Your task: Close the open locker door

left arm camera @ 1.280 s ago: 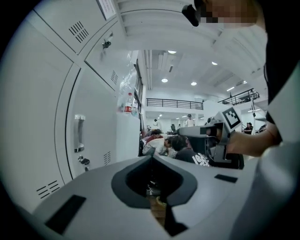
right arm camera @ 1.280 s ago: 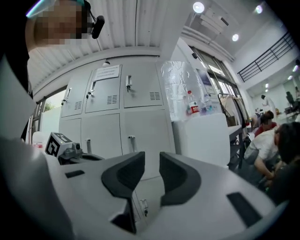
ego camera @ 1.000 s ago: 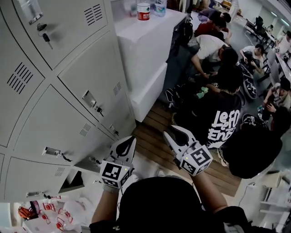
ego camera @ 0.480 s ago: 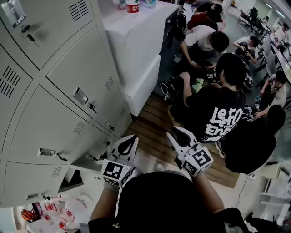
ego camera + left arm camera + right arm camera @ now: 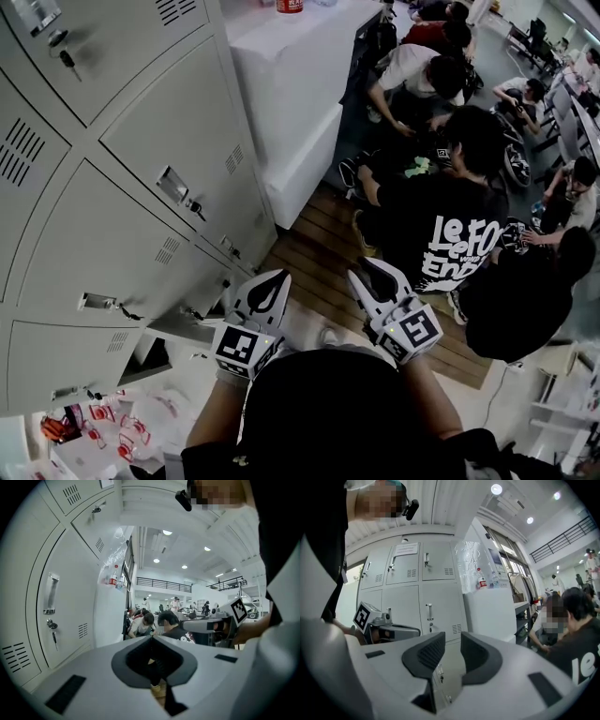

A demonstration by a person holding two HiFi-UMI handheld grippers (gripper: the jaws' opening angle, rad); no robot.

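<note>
**Open locker door** (image 5: 178,333) stands ajar in the bottom row, just below and left of the left gripper (image 5: 274,279), whose jaws are together and empty. The right gripper (image 5: 367,269) is narrow and empty, its jaws just closing slightly. Judged best: press the door's outer face near its free edge, squarely, until flush. Against the earlier frame, both grippers sit lower.

The white, dark-lined left tool (image 5: 276,278) and right tool (image 5: 364,270) each carry a square-marker cube (image 5: 234,349).

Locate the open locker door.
Head view, lower left: the door juts out from the bottom row of lockers, just left of the left gripper and above the bags on the floor.
</note>
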